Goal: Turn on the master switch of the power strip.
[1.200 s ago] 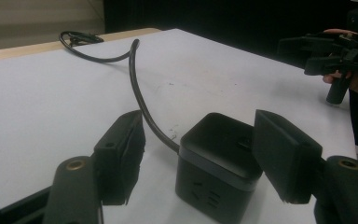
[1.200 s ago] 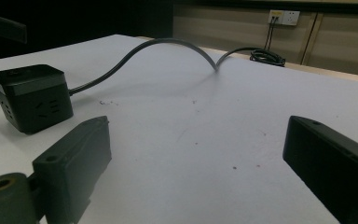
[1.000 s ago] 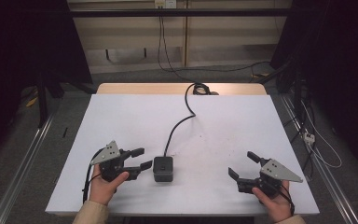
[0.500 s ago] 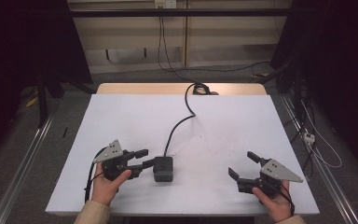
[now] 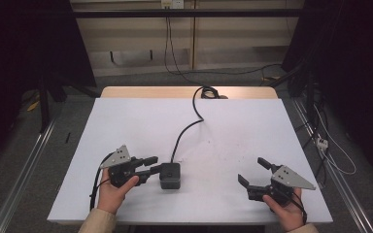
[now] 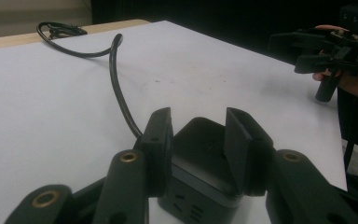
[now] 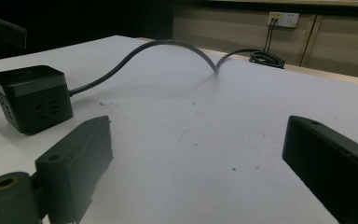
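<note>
Black and cube-shaped, the power socket cube (image 5: 170,175) sits near the front edge of the white table (image 5: 141,126), left of centre. The left gripper view shows what the high view cannot — the left gripper (image 6: 199,140) has its jaws around the cube's top, one at each side face, having just been closing. The right gripper view shows socket slots on the cube's side faces. Its black cord (image 5: 187,131) arcs back to a coil at the table's far edge. The right gripper (image 5: 253,172) sits well apart — jaws wide, holding nothing.
</note>
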Demonstrator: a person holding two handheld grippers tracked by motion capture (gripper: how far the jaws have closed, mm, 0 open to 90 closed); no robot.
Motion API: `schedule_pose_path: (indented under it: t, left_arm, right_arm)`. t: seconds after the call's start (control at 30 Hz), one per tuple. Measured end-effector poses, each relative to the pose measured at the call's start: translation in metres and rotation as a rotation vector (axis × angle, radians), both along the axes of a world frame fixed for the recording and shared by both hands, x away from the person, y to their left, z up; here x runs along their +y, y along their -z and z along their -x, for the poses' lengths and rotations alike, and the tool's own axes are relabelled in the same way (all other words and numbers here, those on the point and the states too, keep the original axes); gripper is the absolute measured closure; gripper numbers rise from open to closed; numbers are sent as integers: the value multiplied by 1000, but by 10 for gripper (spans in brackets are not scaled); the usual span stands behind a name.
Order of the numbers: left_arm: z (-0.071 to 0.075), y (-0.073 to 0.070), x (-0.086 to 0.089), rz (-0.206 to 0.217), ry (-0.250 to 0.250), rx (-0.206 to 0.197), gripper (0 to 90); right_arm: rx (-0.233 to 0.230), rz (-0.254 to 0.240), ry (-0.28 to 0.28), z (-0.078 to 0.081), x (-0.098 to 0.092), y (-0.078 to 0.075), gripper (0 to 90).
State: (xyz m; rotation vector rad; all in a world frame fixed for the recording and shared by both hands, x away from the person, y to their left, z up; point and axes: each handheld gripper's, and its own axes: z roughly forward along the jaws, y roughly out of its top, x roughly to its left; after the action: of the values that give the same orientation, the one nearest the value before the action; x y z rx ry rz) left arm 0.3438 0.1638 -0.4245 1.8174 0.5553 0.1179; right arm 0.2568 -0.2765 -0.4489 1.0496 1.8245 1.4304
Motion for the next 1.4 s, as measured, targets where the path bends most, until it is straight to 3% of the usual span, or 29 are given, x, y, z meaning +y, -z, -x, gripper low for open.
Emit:
schedule_pose_path:
  t: [0.47,1.4]
  left_arm:
    - [0,0,-7,-6,19,17,735]
    - [1,1,-18,-30,71,22,844]
  right_arm:
    - [0,-1,6,0,0,0,75]
    - [-4,-2,5,0,-1,0,76]
